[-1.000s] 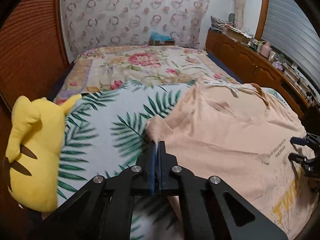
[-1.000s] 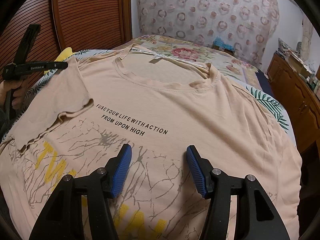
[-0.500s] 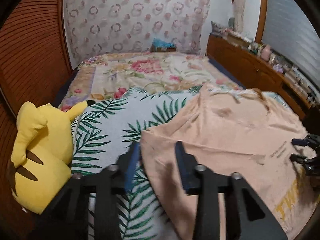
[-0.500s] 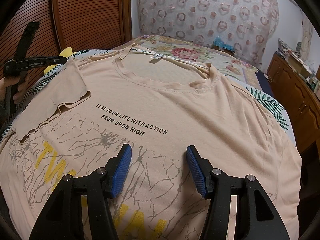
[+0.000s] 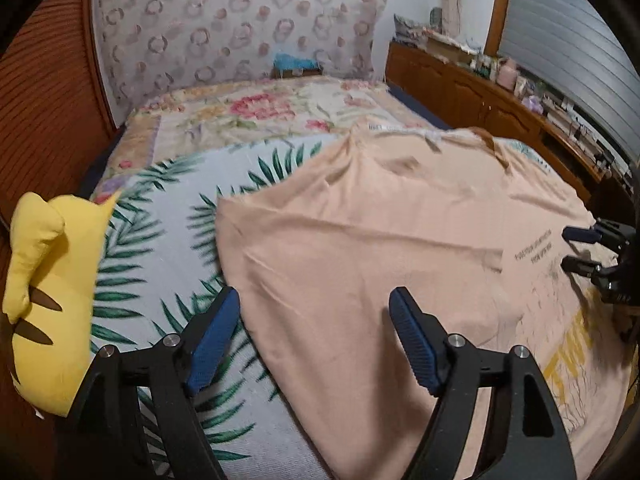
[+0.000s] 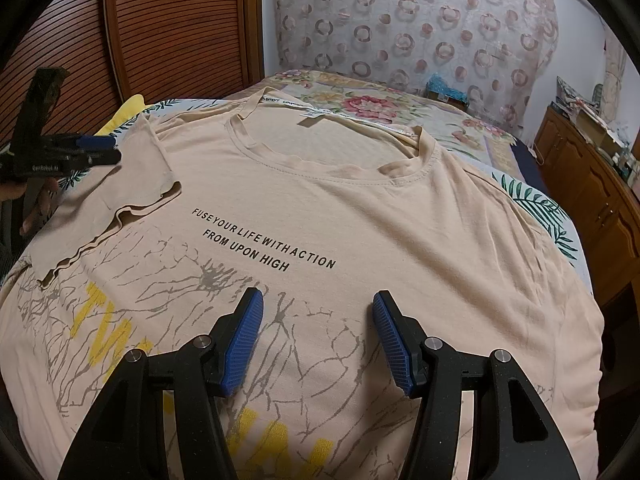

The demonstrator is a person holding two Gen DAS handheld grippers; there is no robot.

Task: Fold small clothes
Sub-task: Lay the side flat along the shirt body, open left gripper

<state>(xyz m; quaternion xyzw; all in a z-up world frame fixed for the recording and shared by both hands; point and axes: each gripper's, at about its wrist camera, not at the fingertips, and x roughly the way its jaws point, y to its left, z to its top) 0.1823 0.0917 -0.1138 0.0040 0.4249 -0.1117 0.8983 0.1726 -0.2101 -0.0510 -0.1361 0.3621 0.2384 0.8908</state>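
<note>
A peach T-shirt (image 6: 360, 216) with black lettering and a yellow-grey print lies flat on the bed, front up. It also shows in the left wrist view (image 5: 380, 240). Its left sleeve (image 6: 116, 192) is folded in over the chest. My left gripper (image 5: 316, 320) is open and empty, just above the shirt's left edge; it shows in the right wrist view (image 6: 96, 148) beside the folded sleeve. My right gripper (image 6: 318, 316) is open and empty over the lower print, and shows at the right of the left wrist view (image 5: 580, 250).
A yellow plush toy (image 5: 44, 292) lies at the bed's left edge. A palm-leaf cover (image 5: 160, 216) and a floral blanket (image 5: 260, 112) lie under and beyond the shirt. A wooden cabinet (image 5: 500, 108) runs along the right; a slatted wooden wall (image 6: 168, 24) stands on the left.
My left gripper, shut on the sleeve a second ago, has opened and let it go. The sleeve now lies folded on the chest. The right gripper has not moved.
</note>
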